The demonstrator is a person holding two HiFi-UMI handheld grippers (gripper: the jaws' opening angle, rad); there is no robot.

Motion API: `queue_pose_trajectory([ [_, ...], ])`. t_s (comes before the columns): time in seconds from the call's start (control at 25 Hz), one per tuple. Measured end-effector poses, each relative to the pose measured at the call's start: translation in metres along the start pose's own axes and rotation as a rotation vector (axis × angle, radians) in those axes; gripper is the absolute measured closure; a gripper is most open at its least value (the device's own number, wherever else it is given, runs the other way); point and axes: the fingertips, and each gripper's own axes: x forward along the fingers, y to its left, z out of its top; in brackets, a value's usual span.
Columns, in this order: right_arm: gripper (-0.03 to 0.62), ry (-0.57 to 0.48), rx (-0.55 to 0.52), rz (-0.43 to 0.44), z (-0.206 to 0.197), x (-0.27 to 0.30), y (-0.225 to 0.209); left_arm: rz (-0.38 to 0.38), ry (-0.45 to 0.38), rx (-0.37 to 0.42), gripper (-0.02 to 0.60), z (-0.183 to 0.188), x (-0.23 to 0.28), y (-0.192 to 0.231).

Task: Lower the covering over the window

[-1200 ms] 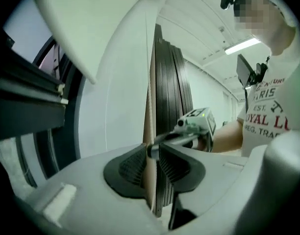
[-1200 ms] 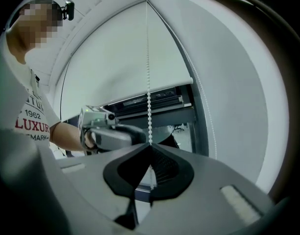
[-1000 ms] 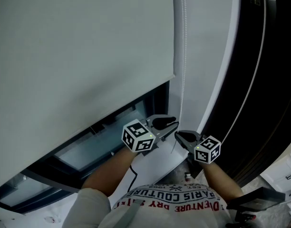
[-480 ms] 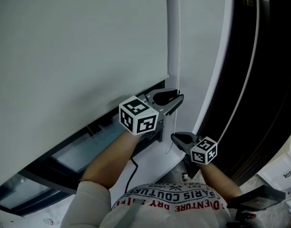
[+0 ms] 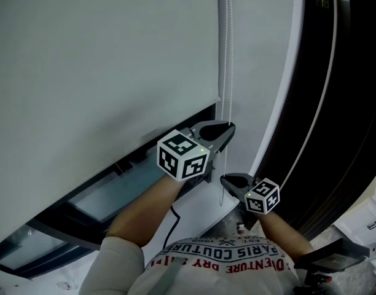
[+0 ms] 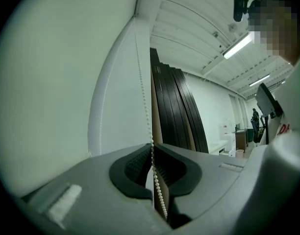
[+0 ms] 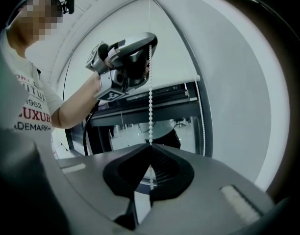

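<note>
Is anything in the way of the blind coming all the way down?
Nothing I can see. Below the blind only bare window glass shows, down to the dark frame. The left tool, its jaws just closed, and the right tool pinch the bead chain beside it.

This looks like a large workroom or lab hall, not a home. The ceiling is high, made of white ribbed panels, with long tube lights. Tall black panels lean in a row against a bare white wall. A wide roller blind hangs over a dark-framed window.
</note>
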Motion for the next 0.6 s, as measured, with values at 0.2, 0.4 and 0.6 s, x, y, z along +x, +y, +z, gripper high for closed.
queue_pose_trajectory([
  [0.2,0.588,0.048,0.105,0.017,-0.032,0.005,0.002,0.01,0.033,-0.034,0.561,-0.033,-0.003,0.002],
  [0.4,0.588,0.138,0.153,0.021,-0.076,0.012,0.009,0.029,0.099,-0.027,0.561,-0.08,-0.01,0.001],
  [0.6,0.588,0.167,0.226,0.011,-0.107,0.016,0.011,0.04,0.123,-0.061,0.561,-0.112,-0.021,0.003],
])
